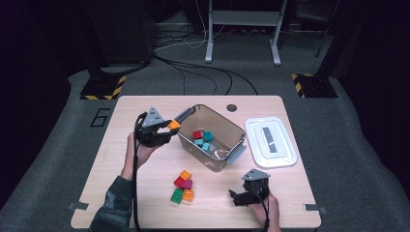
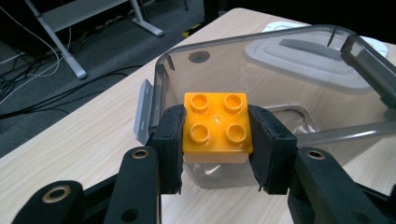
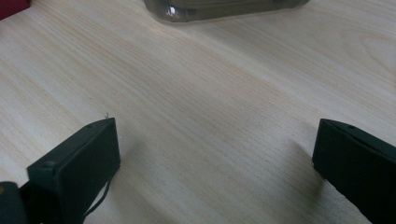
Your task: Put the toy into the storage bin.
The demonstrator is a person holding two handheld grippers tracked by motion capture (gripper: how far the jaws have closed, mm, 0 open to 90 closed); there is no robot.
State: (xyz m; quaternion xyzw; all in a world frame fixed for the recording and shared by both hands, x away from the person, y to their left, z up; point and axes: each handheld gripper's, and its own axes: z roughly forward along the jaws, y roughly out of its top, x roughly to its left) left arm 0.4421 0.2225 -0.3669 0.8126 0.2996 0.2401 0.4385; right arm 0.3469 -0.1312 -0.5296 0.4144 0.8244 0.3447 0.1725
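bricks are going from the table (image 1: pixel 121 203) into the clear plastic box (image 1: pixel 187 143), and the job looks partly done: a red one and a few teal ones (image 1: pixel 202 138) already lie on the box floor, while a small cluster of orange, red, magenta and green bricks (image 1: pixel 183 186) waits on the table, near the front edge and well apart from the box.

the left gripper (image 1: pixel 167 127) is clamped on an orange brick (image 2: pixel 216 123), one pad pressed to each side, and holds it in the air just outside the near-left wall of the box, at about rim height. my guess is the next step is to carry it over the rim and let go.

the orange brick is a square, glossy piece with four round studs on top, sitting level between the pads.

the right gripper (image 1: pixel 238 197) rests low over bare table near the front right, its jaws spread wide with nothing between them. the white lid (image 1: pixel 285 154) lies flat to the right of the box.
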